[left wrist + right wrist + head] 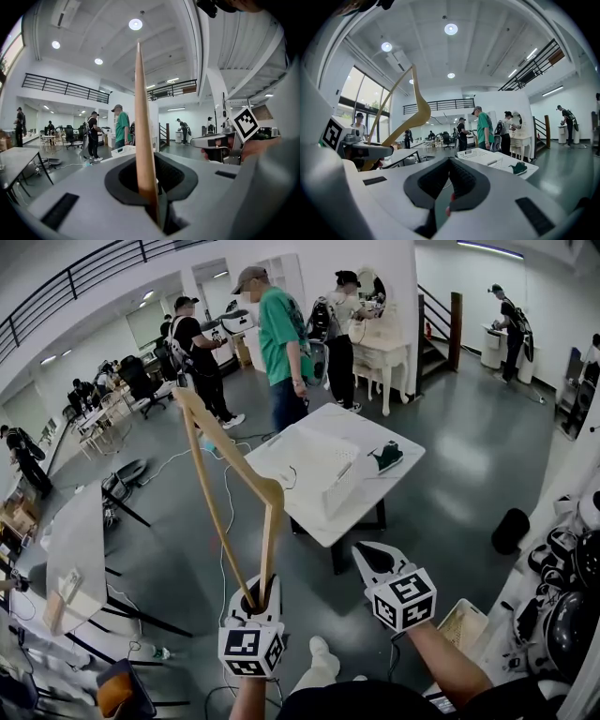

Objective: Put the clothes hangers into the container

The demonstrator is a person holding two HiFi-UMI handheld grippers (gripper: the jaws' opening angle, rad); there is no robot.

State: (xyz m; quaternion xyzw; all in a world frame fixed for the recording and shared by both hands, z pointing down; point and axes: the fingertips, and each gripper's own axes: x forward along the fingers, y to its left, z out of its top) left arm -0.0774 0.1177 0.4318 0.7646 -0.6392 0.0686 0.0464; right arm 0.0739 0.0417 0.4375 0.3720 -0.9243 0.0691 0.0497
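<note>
A wooden clothes hanger [225,474] stands upright in the air with my left gripper [255,596] shut on the lower end of one arm. In the left gripper view the wooden arm [143,122] rises straight from between the jaws of my left gripper [154,204]. My right gripper [373,557] hovers to its right, shut and holding nothing. The white basket container [323,465] sits on the white table [375,488] ahead, well beyond both grippers. The right gripper view shows the hanger [415,105] at the left and the basket [480,154] further off.
A green object [386,457] lies on the table beside the basket. A person in a green shirt [281,343] and others stand behind the table. Another table [75,540] is at the left, cables run over the floor, and dark gear [562,596] is stacked at the right.
</note>
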